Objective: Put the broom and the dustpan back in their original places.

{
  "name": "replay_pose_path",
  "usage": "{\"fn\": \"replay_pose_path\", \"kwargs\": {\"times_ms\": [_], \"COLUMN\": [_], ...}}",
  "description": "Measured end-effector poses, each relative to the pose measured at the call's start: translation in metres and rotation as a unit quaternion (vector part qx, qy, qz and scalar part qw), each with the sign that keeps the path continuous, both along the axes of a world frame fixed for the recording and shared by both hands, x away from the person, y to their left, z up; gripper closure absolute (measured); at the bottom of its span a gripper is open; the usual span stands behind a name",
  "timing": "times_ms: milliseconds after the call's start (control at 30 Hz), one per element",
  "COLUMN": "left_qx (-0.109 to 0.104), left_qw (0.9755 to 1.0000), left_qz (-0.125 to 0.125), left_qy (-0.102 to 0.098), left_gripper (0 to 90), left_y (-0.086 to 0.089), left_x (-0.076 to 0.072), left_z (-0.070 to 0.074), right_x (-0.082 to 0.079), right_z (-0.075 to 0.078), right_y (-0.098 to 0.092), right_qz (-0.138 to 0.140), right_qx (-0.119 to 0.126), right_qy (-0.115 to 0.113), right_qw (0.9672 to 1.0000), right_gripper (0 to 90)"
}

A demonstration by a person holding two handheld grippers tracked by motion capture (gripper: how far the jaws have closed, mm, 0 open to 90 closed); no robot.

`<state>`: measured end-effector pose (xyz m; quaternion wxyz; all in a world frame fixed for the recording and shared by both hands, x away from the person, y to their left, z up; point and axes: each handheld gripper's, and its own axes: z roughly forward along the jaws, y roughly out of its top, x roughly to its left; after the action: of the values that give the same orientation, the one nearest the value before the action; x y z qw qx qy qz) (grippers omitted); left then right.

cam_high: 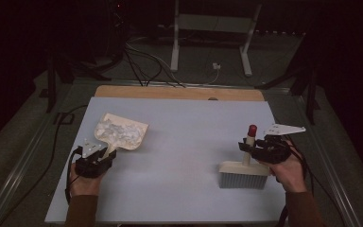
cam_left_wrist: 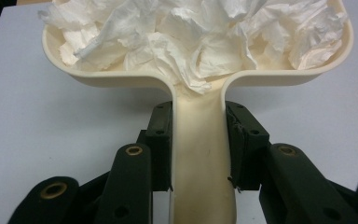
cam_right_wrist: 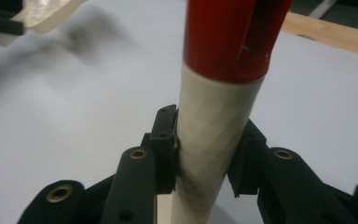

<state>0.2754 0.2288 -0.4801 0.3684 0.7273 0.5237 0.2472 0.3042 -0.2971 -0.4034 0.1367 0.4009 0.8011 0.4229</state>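
Note:
A cream dustpan [cam_high: 123,132] heaped with crumpled white paper [cam_high: 118,128] lies on the left of the pale blue table [cam_high: 184,123]. My left gripper [cam_high: 106,153] is shut on its handle. In the left gripper view both pads press the cream handle [cam_left_wrist: 200,158] just behind the pan's wall [cam_left_wrist: 121,80], under the paper [cam_left_wrist: 191,32]. At the right, a hand brush [cam_high: 244,174] stands on its grey bristles. Its cream handle with a red tip [cam_high: 252,129] points up. My right gripper [cam_high: 248,147] is shut on that handle [cam_right_wrist: 214,116], below the red cap [cam_right_wrist: 233,37].
A wooden strip [cam_high: 179,92] runs along the table's far edge. Beyond it stand a white frame's legs [cam_high: 175,47] and loose cables [cam_high: 142,61] on the dark floor. The dustpan's corner [cam_right_wrist: 46,11] shows blurred at the top left of the right gripper view.

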Motion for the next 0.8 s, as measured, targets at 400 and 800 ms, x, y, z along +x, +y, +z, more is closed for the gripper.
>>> {"fn": "replay_pose_path", "kwargs": {"times_ms": [400, 800], "left_qx": [-0.005, -0.001], "left_qw": [0.9991, 0.9971], "left_qz": [0.042, 0.071], "left_qy": [0.01, 0.028], "left_gripper": [66.5, 66.5], "left_y": [-0.014, -0.025], "left_x": [-0.008, -0.011], "left_z": [-0.008, -0.019], "right_x": [0.028, 0.056], "right_z": [-0.025, -0.053], "right_y": [0.004, 0.014], "right_qz": [-0.079, -0.116], "right_qx": [-0.003, -0.04], "right_qy": [-0.007, 0.013], "right_qw": [0.9968, 0.9924], "right_gripper": [64.8, 62.0]}}
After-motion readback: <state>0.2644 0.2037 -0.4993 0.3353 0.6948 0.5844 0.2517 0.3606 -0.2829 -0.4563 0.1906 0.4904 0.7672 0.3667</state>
